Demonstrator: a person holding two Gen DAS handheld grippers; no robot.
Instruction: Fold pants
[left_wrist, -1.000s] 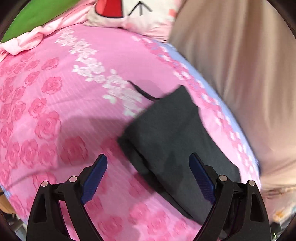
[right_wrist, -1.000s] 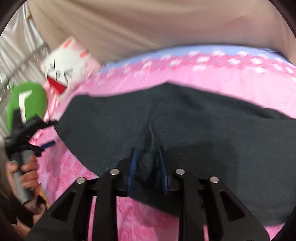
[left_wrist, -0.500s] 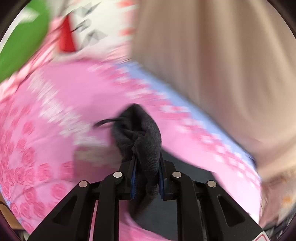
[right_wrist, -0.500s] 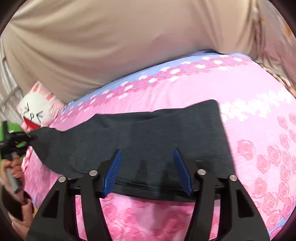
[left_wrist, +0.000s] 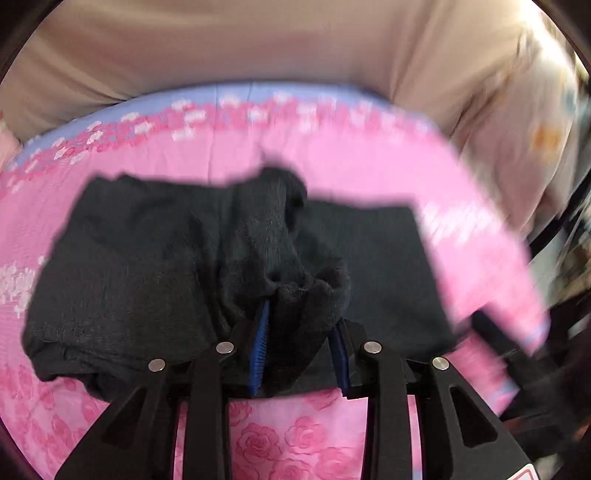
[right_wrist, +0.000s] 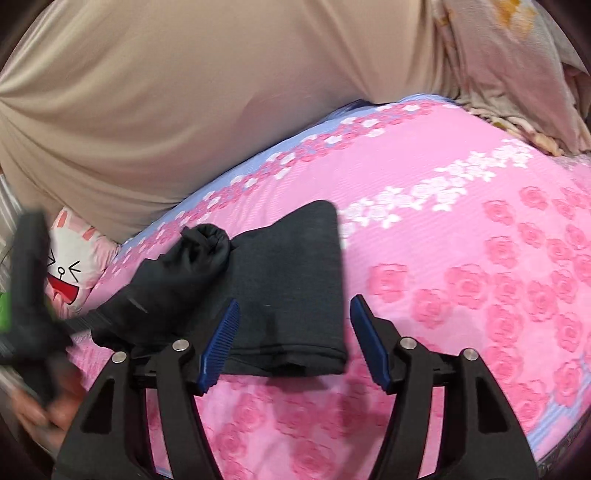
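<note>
Dark grey pants lie folded on a pink rose-print bed sheet. My left gripper has a bunched ridge of the pants between its blue pads. Its jaws are opening, and the cloth still fills the gap and stands up from it. In the right wrist view the pants form a flat rectangle with a raised bunch at the left. My right gripper hovers over their near edge, its jaws opening and its pads clear of the cloth. The left gripper is a dark blur at the far left.
A beige drape hangs along the far side of the bed sheet. A bunny-face pillow lies at the left and a pale patterned blanket at the back right. A person's hand is at the lower left.
My left gripper shut on one end of the pants and swept it across over the rest, making a fold. My right gripper let go of the cloth, opened and drew back.
</note>
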